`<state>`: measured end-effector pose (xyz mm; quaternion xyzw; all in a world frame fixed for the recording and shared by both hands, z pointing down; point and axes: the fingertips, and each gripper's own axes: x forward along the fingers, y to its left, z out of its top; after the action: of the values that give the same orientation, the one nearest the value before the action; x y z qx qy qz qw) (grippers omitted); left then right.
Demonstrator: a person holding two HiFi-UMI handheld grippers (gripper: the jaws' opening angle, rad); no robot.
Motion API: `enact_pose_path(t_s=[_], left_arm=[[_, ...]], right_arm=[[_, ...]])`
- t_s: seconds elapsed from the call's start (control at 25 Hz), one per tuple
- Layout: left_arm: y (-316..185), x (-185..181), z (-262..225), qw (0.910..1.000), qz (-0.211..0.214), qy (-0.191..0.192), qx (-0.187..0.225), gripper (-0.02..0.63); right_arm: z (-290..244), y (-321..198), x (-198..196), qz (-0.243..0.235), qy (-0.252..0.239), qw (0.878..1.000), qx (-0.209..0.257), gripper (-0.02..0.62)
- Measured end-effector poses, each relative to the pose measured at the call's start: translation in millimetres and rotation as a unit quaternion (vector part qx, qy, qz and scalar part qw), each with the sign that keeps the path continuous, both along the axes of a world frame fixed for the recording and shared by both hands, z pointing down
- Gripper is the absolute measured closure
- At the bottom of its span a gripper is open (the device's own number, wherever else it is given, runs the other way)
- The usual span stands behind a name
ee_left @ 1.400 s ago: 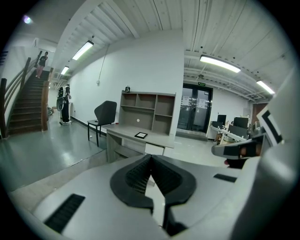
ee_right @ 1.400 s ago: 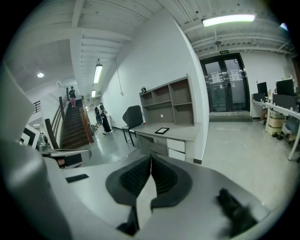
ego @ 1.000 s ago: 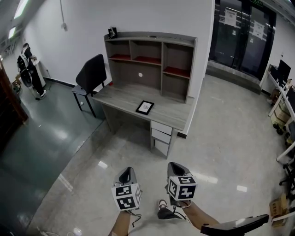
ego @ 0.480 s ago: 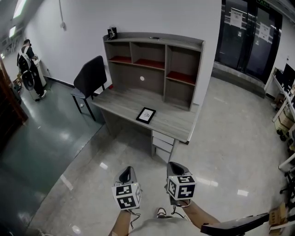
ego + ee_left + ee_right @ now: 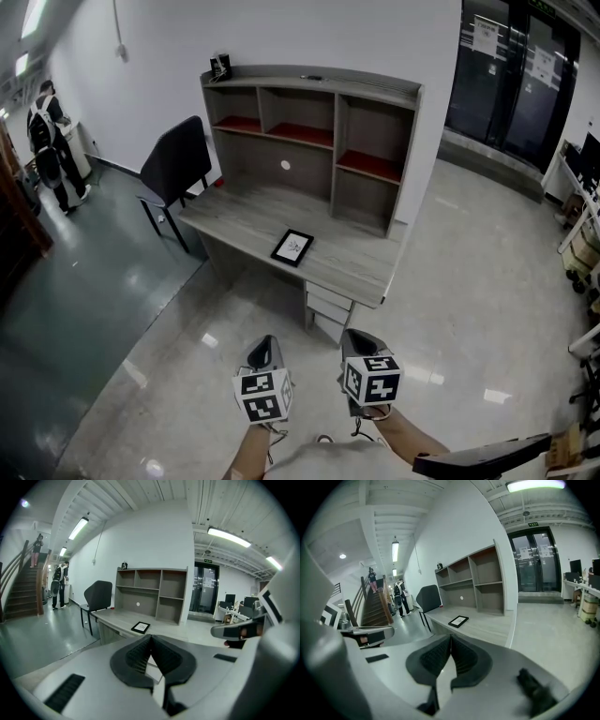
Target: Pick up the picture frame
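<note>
The desk [image 5: 347, 261] with its shelf unit stands against the white wall, a black chair [image 5: 174, 161] pushed in at its left end, so the front edge is free to walk up to. The picture frame [image 5: 292, 247] lies flat on the desktop, near that front edge, probably within easy reach from there. The left gripper [image 5: 263, 343] and right gripper [image 5: 362, 337] are held low over the floor, side by side, aimed at the desk but well apart from the frame. Both have their jaws pressed together on nothing, likely because there is nothing to grasp yet
</note>
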<state>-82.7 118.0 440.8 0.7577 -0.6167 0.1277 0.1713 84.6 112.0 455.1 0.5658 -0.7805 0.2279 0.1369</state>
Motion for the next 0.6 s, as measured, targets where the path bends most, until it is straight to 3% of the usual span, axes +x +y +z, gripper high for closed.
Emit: enact_pose_path(t_s=[0.6], left_arm=[[-35.5,32.0,7.7,0.9995,0.006,-0.028,-0.012,0.594]], right_arm=[[16.0,-41.3,40.0,0.014,-0.027,0.999,-0.016,0.563]])
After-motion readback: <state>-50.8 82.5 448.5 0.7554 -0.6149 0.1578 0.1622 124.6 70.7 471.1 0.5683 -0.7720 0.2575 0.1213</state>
